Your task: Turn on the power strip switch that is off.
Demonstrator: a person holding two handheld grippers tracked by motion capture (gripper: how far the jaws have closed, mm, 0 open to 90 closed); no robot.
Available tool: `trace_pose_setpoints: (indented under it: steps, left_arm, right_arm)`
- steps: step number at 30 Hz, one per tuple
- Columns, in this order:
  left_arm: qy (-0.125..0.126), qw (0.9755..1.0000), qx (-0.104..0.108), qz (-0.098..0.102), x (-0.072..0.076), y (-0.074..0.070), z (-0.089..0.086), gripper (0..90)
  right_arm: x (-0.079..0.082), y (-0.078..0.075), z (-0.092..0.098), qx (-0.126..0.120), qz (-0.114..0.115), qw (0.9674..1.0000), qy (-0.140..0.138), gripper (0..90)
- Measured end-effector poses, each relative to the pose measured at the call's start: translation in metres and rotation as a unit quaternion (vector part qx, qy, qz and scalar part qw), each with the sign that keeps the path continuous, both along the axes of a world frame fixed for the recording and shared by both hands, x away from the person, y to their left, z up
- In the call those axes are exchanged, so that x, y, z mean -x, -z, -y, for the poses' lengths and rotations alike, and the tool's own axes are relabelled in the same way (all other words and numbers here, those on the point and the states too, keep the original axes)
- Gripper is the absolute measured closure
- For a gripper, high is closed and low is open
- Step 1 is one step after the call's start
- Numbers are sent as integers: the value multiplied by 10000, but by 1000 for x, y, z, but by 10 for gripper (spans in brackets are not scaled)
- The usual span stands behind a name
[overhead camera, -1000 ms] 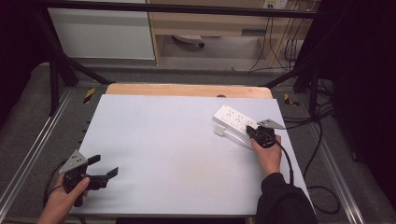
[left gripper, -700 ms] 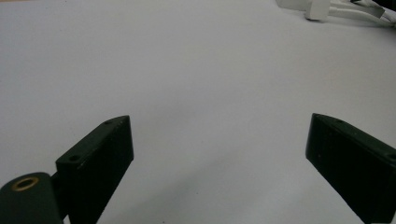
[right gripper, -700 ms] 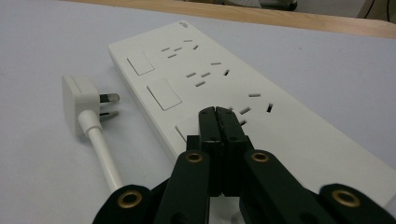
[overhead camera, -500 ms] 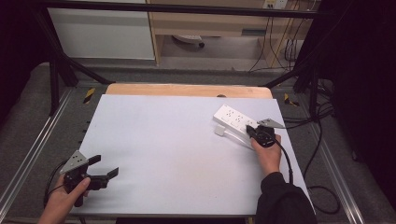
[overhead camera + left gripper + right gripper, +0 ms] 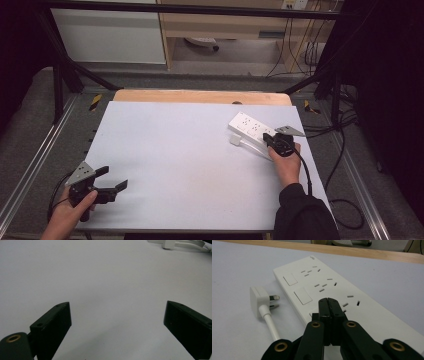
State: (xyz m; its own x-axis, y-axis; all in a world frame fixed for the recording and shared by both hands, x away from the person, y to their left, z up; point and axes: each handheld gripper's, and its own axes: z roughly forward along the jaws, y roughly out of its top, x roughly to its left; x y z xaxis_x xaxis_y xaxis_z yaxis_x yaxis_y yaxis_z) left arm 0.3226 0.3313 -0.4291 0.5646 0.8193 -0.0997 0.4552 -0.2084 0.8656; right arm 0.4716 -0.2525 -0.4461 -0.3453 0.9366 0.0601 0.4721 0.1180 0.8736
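Observation:
A white power strip [image 5: 252, 131] [image 5: 329, 290] with rocker switches lies at the right of the pale table [image 5: 190, 160]. Its white plug [image 5: 260, 298] and cable [image 5: 270, 326] lie just beside it on the left; the plug [image 5: 235, 140] is also in the high view. My right gripper [image 5: 274, 142] [image 5: 328, 302] is shut, its jaws pressed together over the strip's top near a switch, with nothing between them. My left gripper [image 5: 114, 180] [image 5: 116, 322] hovers low at the table's front left corner, open, with bare table between its jaws.
A wooden strip [image 5: 200, 96] runs along the table's far edge. Metal rails [image 5: 35, 160] flank both sides. Black cables [image 5: 340, 150] trail off to the right on the floor. A white cabinet [image 5: 107, 35] stands behind.

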Motion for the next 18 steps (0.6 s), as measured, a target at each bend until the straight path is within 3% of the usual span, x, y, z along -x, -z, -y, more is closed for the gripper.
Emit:
trace_pose_setpoints:
  steps: [8,18]
  left_arm:
    - [0,10000,12,-10,-1,0,-1,79]
    - [-25,10000,-4,-20,0,0,-1,78]
  right_arm:
    - [0,-9,-5,-89,74,9999,-87,897]
    - [3,-28,-18,-287,176,9990,-287,808]
